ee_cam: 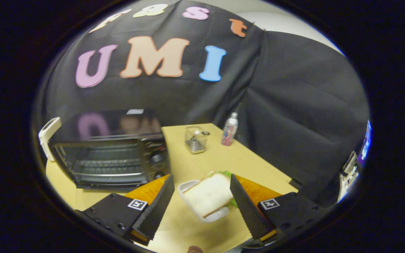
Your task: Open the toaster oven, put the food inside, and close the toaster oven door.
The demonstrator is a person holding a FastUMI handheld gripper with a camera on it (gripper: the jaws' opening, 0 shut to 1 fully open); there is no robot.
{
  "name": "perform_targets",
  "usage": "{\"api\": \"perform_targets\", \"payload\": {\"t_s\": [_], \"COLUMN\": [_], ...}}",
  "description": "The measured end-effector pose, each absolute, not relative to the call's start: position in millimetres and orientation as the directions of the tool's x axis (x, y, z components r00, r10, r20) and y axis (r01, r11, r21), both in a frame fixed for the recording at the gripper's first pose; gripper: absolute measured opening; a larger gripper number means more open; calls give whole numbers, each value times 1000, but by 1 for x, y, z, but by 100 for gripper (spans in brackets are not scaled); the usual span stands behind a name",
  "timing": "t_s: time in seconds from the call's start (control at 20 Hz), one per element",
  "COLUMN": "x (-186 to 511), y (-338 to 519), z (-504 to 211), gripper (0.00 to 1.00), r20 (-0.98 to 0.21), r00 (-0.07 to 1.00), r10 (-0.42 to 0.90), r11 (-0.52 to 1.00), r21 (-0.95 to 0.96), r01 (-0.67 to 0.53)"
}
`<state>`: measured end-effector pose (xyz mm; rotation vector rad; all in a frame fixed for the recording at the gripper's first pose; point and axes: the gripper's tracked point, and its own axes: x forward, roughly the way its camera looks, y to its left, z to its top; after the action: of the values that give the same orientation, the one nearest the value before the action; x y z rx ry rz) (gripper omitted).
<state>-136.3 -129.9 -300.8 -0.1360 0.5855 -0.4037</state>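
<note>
A black toaster oven (pixel 111 151) stands on the tan table (pixel 202 165), beyond and to the left of my fingers, with its door shut and its rack showing through the glass. A sandwich of white bread with some lettuce (pixel 207 193) lies on a small white tray (pixel 188 186) between my fingers, nearer the right one. My gripper (pixel 202 188) is open above the table, its fingers wide apart on either side of the tray and pressing on nothing.
A small wire basket (pixel 196 139) and a white bottle with a coloured label (pixel 230 129) stand at the table's far end by the black cloth wall. A white object (pixel 49 135) leans at the oven's left corner. The table's right edge runs beside my right finger.
</note>
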Motion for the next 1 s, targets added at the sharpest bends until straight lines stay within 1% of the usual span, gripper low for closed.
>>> {"api": "perform_targets", "payload": {"t_s": [0.15,0.3,0.4,0.5,0.75,0.95,1.0], "x": [-134,-135,-131,-130,-127,-134,-132], "y": [-170,-194,-195,-196,-190,-184,-184], "z": [-297,-312,-330,-351,-401,-433,-436], "gripper": [100,100,100,98,98,99,99], "r20": [-503,-524,-552,-591,-674,-740,-736], "r00": [738,730,743,735,701,649,657], "r10": [-449,-438,-378,-332,-232,-175,-163], "r11": [890,879,887,889,902,907,905], "r21": [-180,-80,13,66,122,135,154], "r01": [419,470,461,454,415,398,397]}}
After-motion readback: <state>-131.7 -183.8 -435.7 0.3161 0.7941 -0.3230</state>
